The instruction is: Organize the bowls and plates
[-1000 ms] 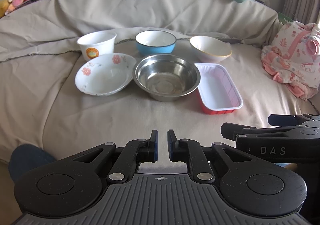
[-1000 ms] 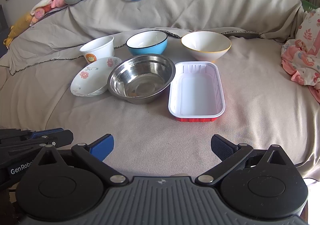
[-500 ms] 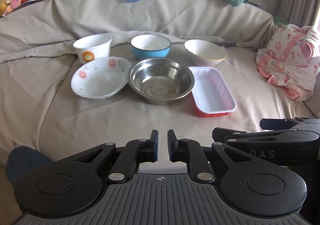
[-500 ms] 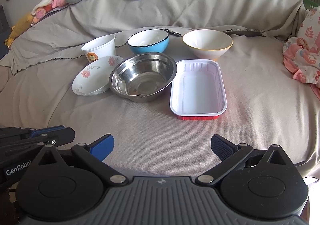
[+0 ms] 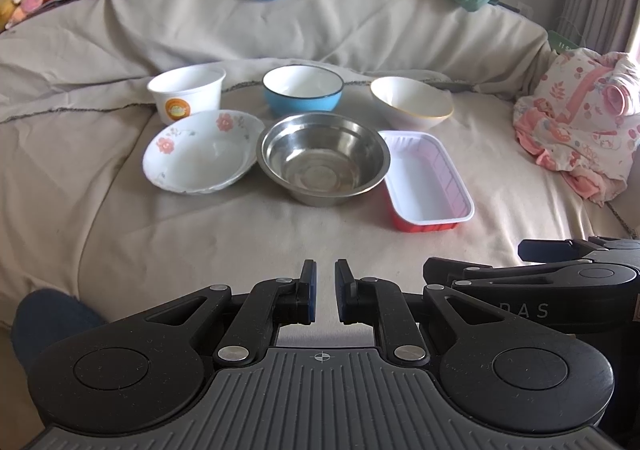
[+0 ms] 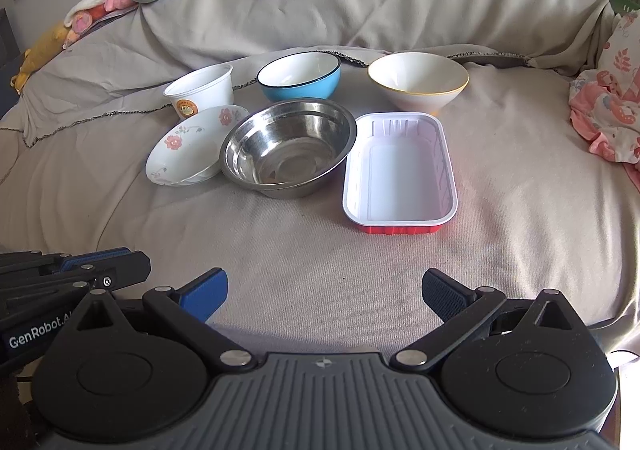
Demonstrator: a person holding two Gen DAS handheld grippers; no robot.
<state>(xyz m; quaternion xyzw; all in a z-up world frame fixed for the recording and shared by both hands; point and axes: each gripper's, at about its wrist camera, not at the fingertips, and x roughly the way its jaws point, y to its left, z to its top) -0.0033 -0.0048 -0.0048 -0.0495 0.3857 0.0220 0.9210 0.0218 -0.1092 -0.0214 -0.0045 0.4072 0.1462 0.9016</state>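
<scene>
Steel bowl central on the bed. Touching its left, flowered plate; just right, red tray; behind, cup, blue bowl, white bowl. Left tongs pressed nearly together, empty; right tongs spread wide, empty.

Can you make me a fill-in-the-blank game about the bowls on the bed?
1. The steel bowl sits between the flowery dish and the ____ tray with the white inside.
2. In the back row, the bowl in the middle is ____ on the outside.
3. The white bowl at the back right has a thin ____ line around its rim.
4. The right gripper's jaws stand wide ____.

Missing words: red; blue; yellow; open
</scene>
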